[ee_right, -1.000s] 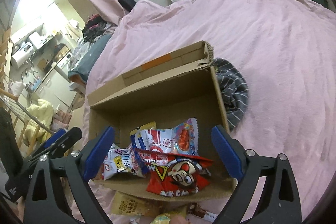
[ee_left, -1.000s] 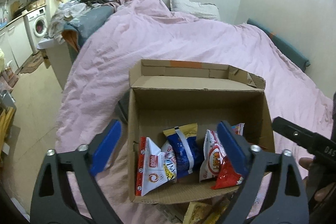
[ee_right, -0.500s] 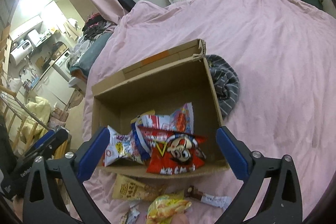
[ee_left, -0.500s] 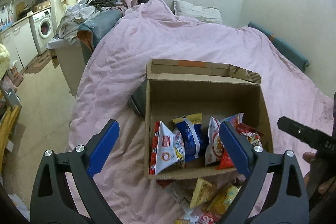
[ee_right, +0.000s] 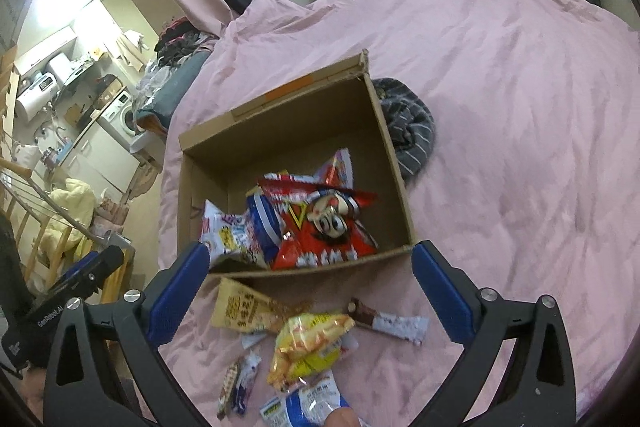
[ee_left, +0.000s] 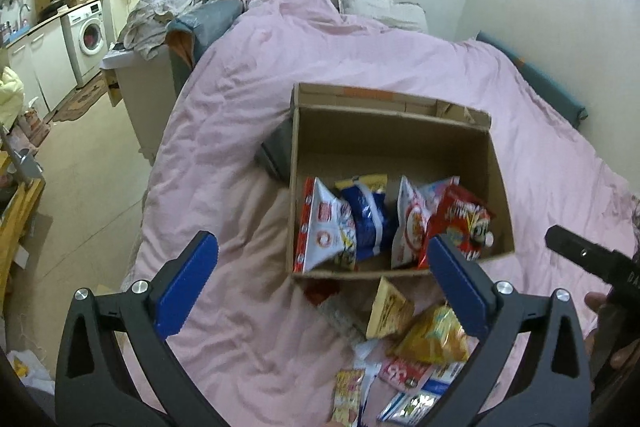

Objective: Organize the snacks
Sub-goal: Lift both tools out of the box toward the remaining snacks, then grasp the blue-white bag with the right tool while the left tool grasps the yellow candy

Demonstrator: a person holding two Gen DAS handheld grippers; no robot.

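Observation:
An open cardboard box (ee_left: 396, 131) (ee_right: 280, 123) sits on the pink bed. Inside stand several snack bags: a red bag (ee_right: 324, 227) (ee_left: 460, 223), a blue bag (ee_left: 368, 219) and a white bag (ee_left: 328, 231). More snacks lie on the bedding in front of the box: a tan packet (ee_right: 240, 307) (ee_left: 390, 309), a yellow bag (ee_right: 310, 345) (ee_left: 436, 335) and a wrapped bar (ee_right: 390, 319). My left gripper (ee_left: 324, 291) is open and empty, held above the loose snacks. My right gripper (ee_right: 310, 287) is open and empty, above the same pile.
A grey striped cloth (ee_right: 408, 123) lies against the box's right side. A pillow (ee_left: 380, 7) is at the bed's head. Left of the bed are a laundry-covered bin (ee_left: 160, 27), a washing machine (ee_left: 90, 31) and bare floor.
Both grippers have pulled back and up from the box. The box now looks smaller and farther, and the loose snacks in front of it have come into view.

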